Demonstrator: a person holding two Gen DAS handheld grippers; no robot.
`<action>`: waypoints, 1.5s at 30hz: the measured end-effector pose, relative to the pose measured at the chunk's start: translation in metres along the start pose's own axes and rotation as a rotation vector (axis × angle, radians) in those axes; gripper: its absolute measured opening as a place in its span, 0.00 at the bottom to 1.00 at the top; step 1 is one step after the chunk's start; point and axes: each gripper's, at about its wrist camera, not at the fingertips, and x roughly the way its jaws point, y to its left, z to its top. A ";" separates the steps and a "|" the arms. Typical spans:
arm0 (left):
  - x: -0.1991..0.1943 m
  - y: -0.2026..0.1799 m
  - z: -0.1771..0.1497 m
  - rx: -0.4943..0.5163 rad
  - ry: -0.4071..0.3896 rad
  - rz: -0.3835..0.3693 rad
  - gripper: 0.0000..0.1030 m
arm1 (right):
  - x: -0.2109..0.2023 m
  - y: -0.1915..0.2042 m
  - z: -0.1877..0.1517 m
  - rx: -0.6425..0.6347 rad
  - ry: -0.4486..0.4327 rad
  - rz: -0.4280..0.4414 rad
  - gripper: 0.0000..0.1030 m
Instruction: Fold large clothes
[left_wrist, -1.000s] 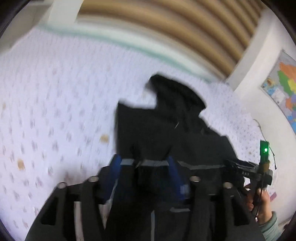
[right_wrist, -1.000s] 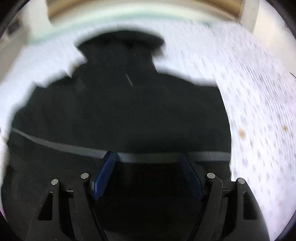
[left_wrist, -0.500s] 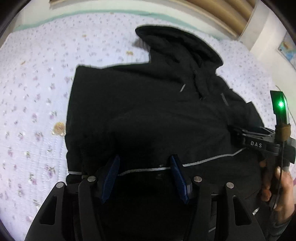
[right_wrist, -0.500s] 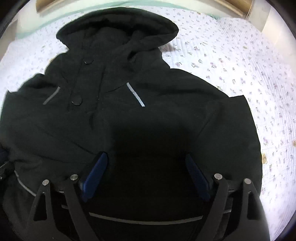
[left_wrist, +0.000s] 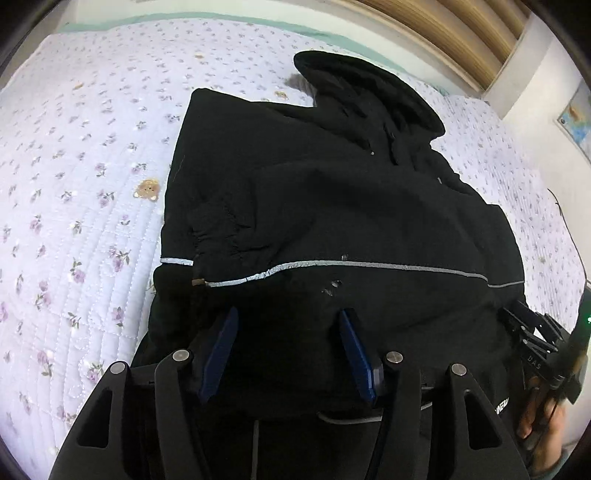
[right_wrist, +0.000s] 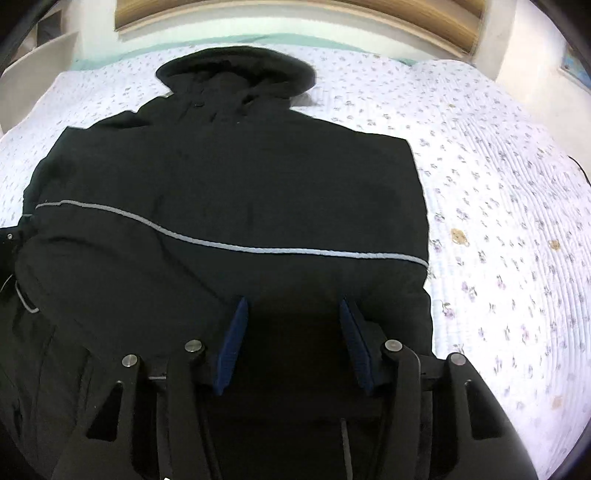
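Note:
A black hooded jacket (left_wrist: 332, 206) lies spread on the bed, hood (left_wrist: 369, 81) at the far end and a grey reflective stripe (left_wrist: 369, 264) across its body. My left gripper (left_wrist: 288, 314) sits over the near hem, its blue pads pressed on a thick bunch of black fabric. In the right wrist view the jacket (right_wrist: 229, 184) fills the middle. My right gripper (right_wrist: 293, 301) is at the near right part of the hem, its jaws closing on the fabric bulging between them. The right gripper's body (left_wrist: 532, 332) and the hand holding it show at the left view's right edge.
A white quilt with small purple flowers (left_wrist: 74, 184) covers the bed, with wide bare stretches left and right (right_wrist: 498, 221) of the jacket. A wooden headboard (left_wrist: 443, 26) runs along the far side. A map (left_wrist: 576, 114) hangs on the right wall.
The jacket, earlier lifted and blurred, has come down and now lies flat on the quilt. Both grippers sank toward the hem. The right pads stood wider half a second ago and have drawn in.

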 end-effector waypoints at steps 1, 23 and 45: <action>-0.001 -0.001 -0.004 0.021 -0.012 0.005 0.56 | 0.001 0.001 -0.003 -0.004 -0.020 -0.003 0.54; -0.132 -0.022 0.096 0.033 -0.020 -0.109 0.57 | -0.089 -0.041 0.130 0.102 0.017 0.196 0.72; 0.082 -0.009 0.307 -0.001 0.034 0.002 0.58 | 0.150 -0.070 0.296 0.284 0.179 0.233 0.77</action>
